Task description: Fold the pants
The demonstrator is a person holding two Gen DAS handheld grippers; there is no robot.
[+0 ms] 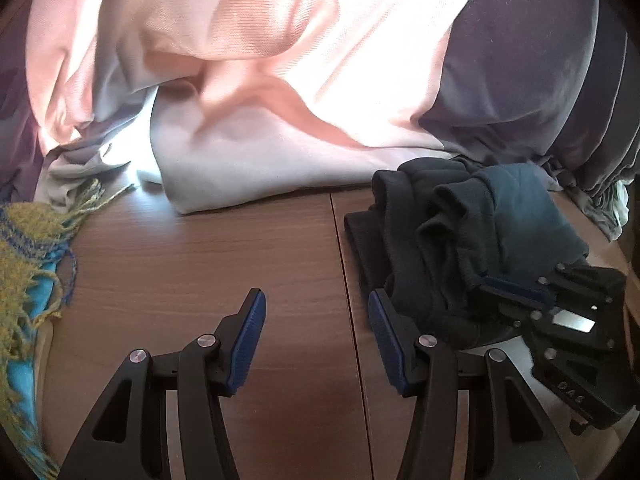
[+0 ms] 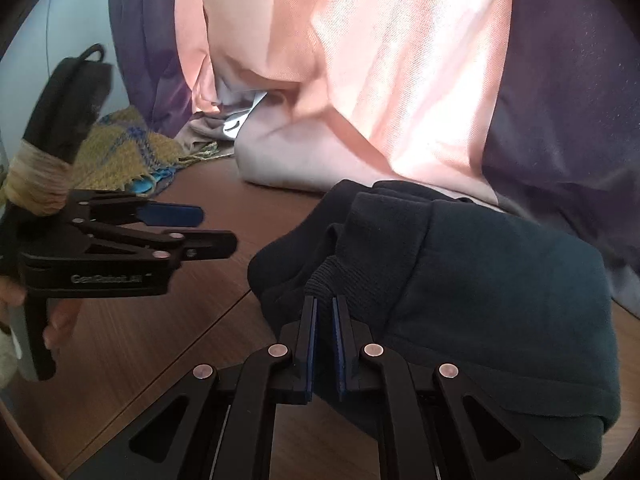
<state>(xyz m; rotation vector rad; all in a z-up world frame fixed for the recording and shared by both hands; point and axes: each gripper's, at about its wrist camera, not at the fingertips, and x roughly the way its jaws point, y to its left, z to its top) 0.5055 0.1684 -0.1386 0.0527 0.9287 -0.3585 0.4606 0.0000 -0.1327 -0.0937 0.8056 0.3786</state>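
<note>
Claws first: your right claw (image 2: 324, 312) is clenched at the ribbed edge of the dark pants (image 2: 460, 280), bunched on the wooden table (image 1: 200, 260); your left claw (image 1: 316, 312) hangs released over bare wood. That thin pinch could slip and let the bundle sag. Count two claws, one pair of pants, one fringed scarf (image 1: 24, 264).

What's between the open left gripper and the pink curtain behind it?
Only bare wooden tabletop, seen in the left wrist view. The left gripper hangs open over it; the dark pants lie off to its right, short of the pink curtain.
</note>
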